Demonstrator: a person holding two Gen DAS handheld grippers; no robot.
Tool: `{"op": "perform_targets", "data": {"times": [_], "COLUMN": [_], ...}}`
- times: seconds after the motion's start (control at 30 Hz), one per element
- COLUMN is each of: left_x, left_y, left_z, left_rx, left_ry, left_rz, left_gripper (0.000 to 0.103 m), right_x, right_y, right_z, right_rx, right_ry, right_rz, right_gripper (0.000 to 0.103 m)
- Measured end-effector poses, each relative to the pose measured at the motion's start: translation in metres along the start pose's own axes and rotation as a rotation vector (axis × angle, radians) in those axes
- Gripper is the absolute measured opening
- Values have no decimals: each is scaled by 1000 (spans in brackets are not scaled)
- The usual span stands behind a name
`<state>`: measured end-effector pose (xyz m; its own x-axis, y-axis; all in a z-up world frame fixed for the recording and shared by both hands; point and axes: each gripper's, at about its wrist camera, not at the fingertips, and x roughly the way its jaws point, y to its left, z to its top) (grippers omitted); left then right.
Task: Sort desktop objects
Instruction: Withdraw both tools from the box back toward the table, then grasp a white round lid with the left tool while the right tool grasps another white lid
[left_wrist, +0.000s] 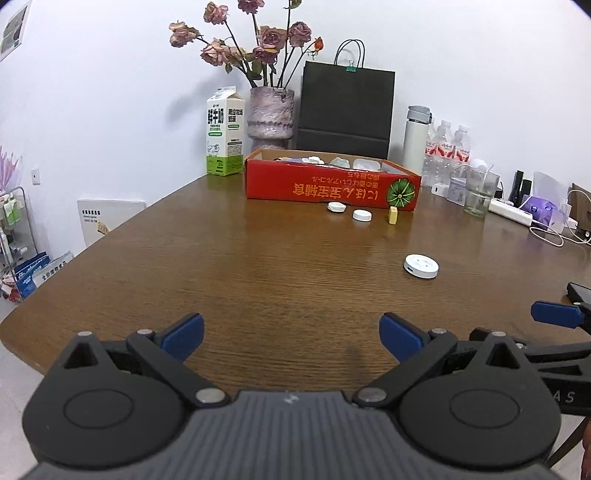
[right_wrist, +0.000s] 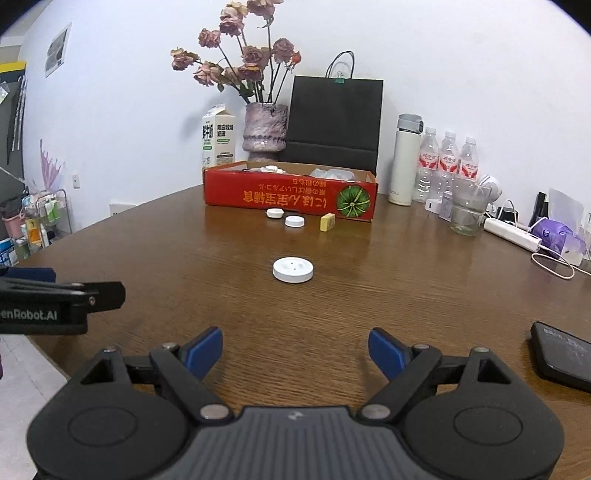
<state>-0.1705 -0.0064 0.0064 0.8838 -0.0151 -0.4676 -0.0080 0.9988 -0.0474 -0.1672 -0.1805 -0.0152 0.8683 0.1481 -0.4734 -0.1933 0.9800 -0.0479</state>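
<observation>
Item one, my left tongs (left_wrist: 291, 336): blue pads spread wide at the bottom of the left wrist view, nothing between them, bare wooden counter (left_wrist: 258, 266) beneath.

Item two, my right tongs (right_wrist: 295, 350): likewise wide apart and empty, low in the right wrist view.

Item three, red cardboard box (right_wrist: 288, 195): centre of the frame, against the back of the counter, open-topped. Several white pieces already lie inside; I cannot tell exactly what they are.

Item four, loose pieces not yet sorted:
- large white round disc (right_wrist: 293, 269), alone in mid-frame, straight ahead of the right tongs and well short of the box;
- two small white round caps (right_wrist: 275, 213) and (right_wrist: 294, 221), just in front of the box wall;
- yellow mahjong tile (right_wrist: 327, 222), upright, just right of the caps, near the box.

Item five, bystanders: milk carton (left_wrist: 224, 136), vase of dried roses (left_wrist: 270, 114), black paper bag (left_wrist: 345, 107), white flask (right_wrist: 405, 158), dark phone (right_wrist: 561, 354) at the right edge.

Assessment: partly done. Four pieces remain outside; I judge the large disc the handiest next pick.
</observation>
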Motion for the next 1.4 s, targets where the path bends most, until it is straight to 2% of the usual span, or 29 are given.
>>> {"op": "perform_targets", "data": {"times": [0.2,0.4,0.5,0.57,0.7,0.73,0.77,1.03,1.27,1.33,1.37,1.4], "left_x": [19,60,81,95,126,133,141,221,287,296,299,302], "left_y": [0,6,6,3,-8,-11,-13,-30,-27,-31,-33,-34], "left_z": [11,45,62,72,88,92,97,131,152,152,153,152], "left_rx": [21,4,15,37,70,79,86,132,47,63,74,80], "left_ry": [12,58,73,66,69,69,70,119,200,204,204,208], "left_rz": [-41,-85,-110,-121,-138,-152,-159,-190,-222,-224,-228,-233], "left_gripper": [103,103,102,100,96,96,96,87,83,82,80,72], "right_x": [19,59,79,92,118,122,126,159,192,200,204,207], "right_y": [-3,-6,-8,-9,-15,-17,-20,-41,-53,-53,-53,-54], "right_z": [12,36,48,55,66,68,69,91,115,119,122,124], "right_rx": [-25,-18,8,19,46,55,60,72,69,64,64,63], "right_ry": [8,81,112,126,150,155,152,156,141,141,141,139], "right_rz": [10,50,77,91,80,86,94,75,90,92,94,95], "right_gripper": [86,82,74,64,54,44,38,38,38,38,38,38]}}
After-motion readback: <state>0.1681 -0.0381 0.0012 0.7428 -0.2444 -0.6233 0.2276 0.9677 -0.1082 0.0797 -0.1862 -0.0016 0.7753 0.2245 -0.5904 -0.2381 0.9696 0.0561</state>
